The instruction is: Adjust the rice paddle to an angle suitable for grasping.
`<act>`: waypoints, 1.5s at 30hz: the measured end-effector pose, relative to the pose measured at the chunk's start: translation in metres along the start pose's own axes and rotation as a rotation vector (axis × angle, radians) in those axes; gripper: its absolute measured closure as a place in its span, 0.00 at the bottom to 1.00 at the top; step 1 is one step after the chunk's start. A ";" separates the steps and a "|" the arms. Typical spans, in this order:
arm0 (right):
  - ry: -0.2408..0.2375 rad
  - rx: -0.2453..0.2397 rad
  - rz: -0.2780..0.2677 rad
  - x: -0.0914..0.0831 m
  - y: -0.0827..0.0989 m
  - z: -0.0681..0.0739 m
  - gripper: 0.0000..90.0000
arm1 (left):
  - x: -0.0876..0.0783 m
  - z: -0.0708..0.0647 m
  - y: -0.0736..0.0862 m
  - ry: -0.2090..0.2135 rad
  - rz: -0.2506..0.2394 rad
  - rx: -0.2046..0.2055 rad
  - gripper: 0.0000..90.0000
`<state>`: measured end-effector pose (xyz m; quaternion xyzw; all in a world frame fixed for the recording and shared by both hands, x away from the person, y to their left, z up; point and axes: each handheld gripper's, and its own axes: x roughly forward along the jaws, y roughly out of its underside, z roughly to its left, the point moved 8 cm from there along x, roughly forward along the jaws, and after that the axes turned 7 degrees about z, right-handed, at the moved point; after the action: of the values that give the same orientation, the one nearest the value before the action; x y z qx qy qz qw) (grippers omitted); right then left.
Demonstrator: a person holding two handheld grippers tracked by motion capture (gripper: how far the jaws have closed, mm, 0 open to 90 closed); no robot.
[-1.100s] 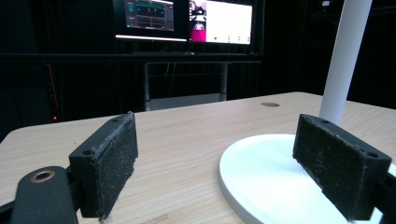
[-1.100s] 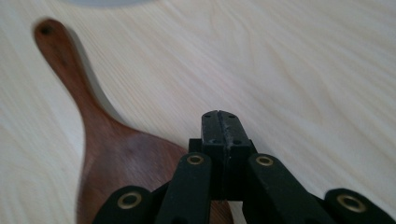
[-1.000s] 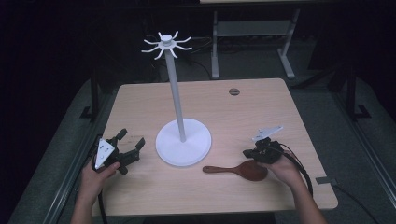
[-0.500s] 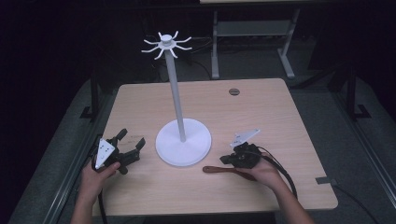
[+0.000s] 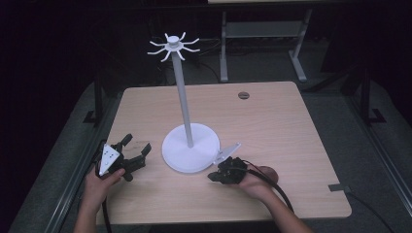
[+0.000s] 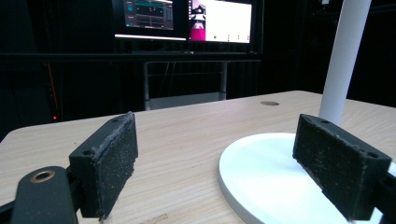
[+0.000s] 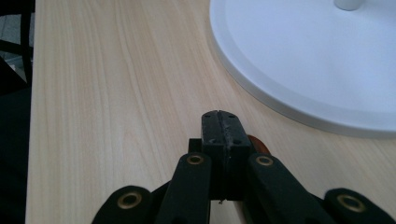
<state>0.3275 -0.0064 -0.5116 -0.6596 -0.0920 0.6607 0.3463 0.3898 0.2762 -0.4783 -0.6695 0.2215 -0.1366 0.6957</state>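
Brown wooden spoon lies flat on table, mostly under right hand; right gripper closed, empty; left gripper open, empty.

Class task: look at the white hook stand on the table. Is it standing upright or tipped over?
Upright. The white stand has its round base flat on the table, with its pole rising straight to the hooks on top.

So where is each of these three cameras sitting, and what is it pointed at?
High view: above the table, looking forward and down; both forearms, left gripper, right gripper.
Left gripper view: on the left gripper, looking level across the table; open jaws.
Right gripper view: on the right gripper, looking down; shut jaws.
Shared: white stand.
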 end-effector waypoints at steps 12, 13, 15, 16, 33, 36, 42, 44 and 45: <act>0.044 0.018 0.021 0.015 -0.005 -0.001 1.00 | 0.000 0.000 0.000 0.002 0.000 0.000 0.15; 0.050 0.022 0.021 0.015 -0.005 -0.002 1.00 | 0.000 0.000 0.000 0.002 0.000 0.000 0.15; 0.056 0.023 0.022 0.015 -0.004 -0.003 1.00 | 0.000 0.000 0.000 0.002 -0.001 -0.001 0.15; 0.059 0.027 0.019 0.014 -0.004 -0.004 1.00 | 0.000 0.000 0.000 0.002 0.000 0.000 0.15; 0.093 0.063 0.008 0.008 0.003 -0.020 1.00 | 0.000 0.000 0.000 0.003 0.000 0.000 0.15; 0.097 0.077 0.008 0.007 0.004 -0.024 1.00 | 0.000 0.000 0.000 0.002 0.000 0.000 0.15; 0.104 0.097 0.001 0.004 0.007 -0.031 1.00 | 0.000 0.000 0.000 0.002 0.000 -0.001 0.15; 0.102 0.114 0.002 0.002 0.008 -0.032 1.00 | 0.000 0.000 0.000 0.002 0.000 0.000 0.15; 0.116 0.101 0.006 0.002 0.009 -0.035 1.00 | 0.000 0.000 0.000 0.002 0.000 0.000 0.15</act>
<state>0.3571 -0.0239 -0.5227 -0.6789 -0.0363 0.6262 0.3816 0.3897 0.2761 -0.4783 -0.6695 0.2224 -0.1374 0.6953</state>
